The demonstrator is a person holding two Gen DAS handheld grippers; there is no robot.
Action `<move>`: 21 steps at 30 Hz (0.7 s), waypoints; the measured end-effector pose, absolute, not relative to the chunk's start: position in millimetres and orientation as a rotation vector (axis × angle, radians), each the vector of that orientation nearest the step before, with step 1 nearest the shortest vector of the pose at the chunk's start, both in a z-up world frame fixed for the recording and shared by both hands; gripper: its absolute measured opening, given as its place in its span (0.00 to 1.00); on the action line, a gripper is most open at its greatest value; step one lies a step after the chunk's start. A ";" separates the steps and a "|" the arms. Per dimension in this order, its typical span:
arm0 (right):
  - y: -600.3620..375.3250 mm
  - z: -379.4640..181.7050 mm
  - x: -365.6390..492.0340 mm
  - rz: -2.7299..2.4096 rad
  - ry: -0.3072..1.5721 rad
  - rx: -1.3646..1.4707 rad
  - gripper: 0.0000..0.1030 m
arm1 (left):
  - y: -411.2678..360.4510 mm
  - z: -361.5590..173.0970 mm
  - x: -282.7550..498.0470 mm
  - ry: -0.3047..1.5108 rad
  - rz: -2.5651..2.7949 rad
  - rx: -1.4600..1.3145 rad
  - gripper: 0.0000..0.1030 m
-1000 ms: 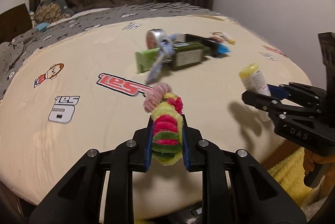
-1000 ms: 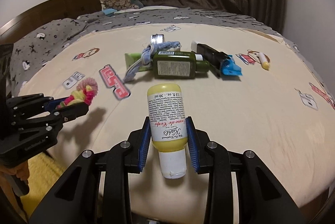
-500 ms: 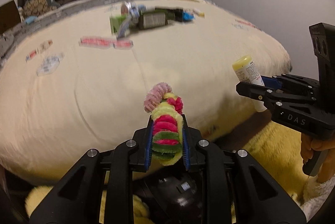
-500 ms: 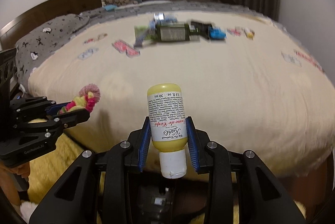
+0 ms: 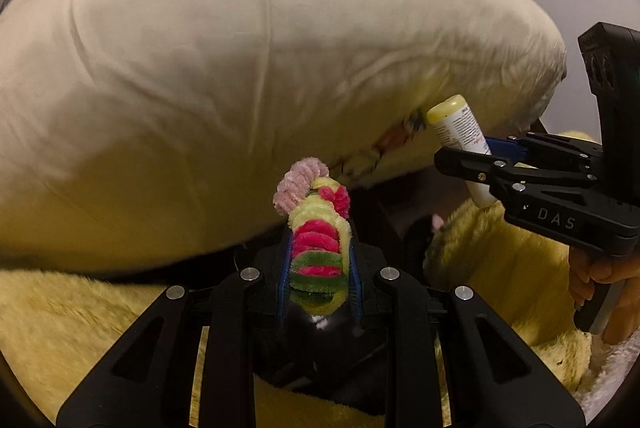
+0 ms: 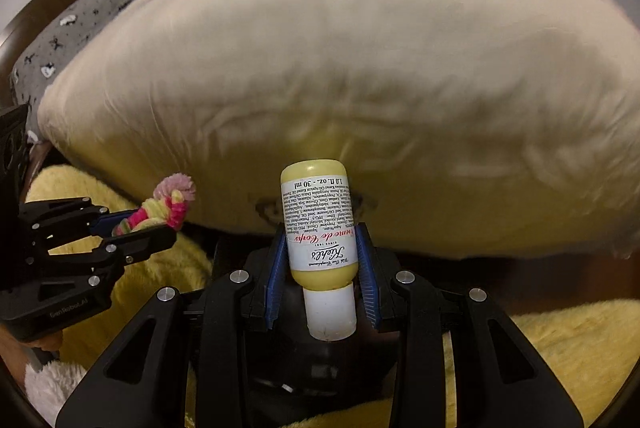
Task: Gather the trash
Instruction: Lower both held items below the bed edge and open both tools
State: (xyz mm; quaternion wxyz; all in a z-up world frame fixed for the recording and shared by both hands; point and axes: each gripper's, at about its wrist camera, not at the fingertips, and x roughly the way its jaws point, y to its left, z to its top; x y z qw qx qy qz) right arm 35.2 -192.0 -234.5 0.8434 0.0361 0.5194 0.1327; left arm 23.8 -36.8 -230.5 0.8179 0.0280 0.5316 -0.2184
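the left claw (image 5: 318, 264) is clenched on a fuzzy toy (image 5: 316, 240) of coiled chenille, banded pink, yellow, red and green. the blue pads (image 5: 283, 280) are pressed against the toy's two sides, with only a narrow gap kept between them, and the pale pink end is seen sticking out past the fingertips. in the right wrist view the same claw (image 6: 132, 224) is seen from the side at the left, with the toy (image 6: 168, 205) poking forward from between its black fingers.

the right claw (image 6: 322, 260) is clenched on a small yellow bottle (image 6: 318, 228) with a white printed label. the bottle is gripped at its lower body by the blue pads (image 6: 275, 280), its white cap (image 6: 330, 312) being turned back toward the camera and its rounded base pointed away. in the left wrist view this claw (image 5: 476, 163) is seen at the right, held by a hand (image 5: 600, 288), with the bottle (image 5: 460, 131) tilted up out of the fingers.

both claws are held side by side, apart from each other, in front of the edge of a cream blanket (image 6: 340, 47). below them a dark round object (image 6: 320, 368) is seen, too hidden to identify, with yellow fluffy fabric (image 5: 80, 328) lying around it. more items are lined up, blurred, along the far top of the blanket (image 5: 240, 27).
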 end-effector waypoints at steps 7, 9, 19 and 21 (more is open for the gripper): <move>-181.6 -257.0 33.7 0.295 1.195 0.073 0.32 | -33.6 -264.2 24.2 1.256 -0.455 0.034 0.22; -178.9 -257.4 32.5 0.303 1.198 0.069 0.32 | -35.4 -265.6 23.6 1.262 -0.459 0.033 0.22; -178.9 -254.6 27.6 0.299 1.187 0.073 0.54 | -35.6 -258.5 23.0 1.243 -0.424 0.059 0.51; -181.7 -250.6 32.3 0.288 1.177 0.078 0.56 | -34.4 -255.5 23.4 1.235 -0.417 0.056 0.54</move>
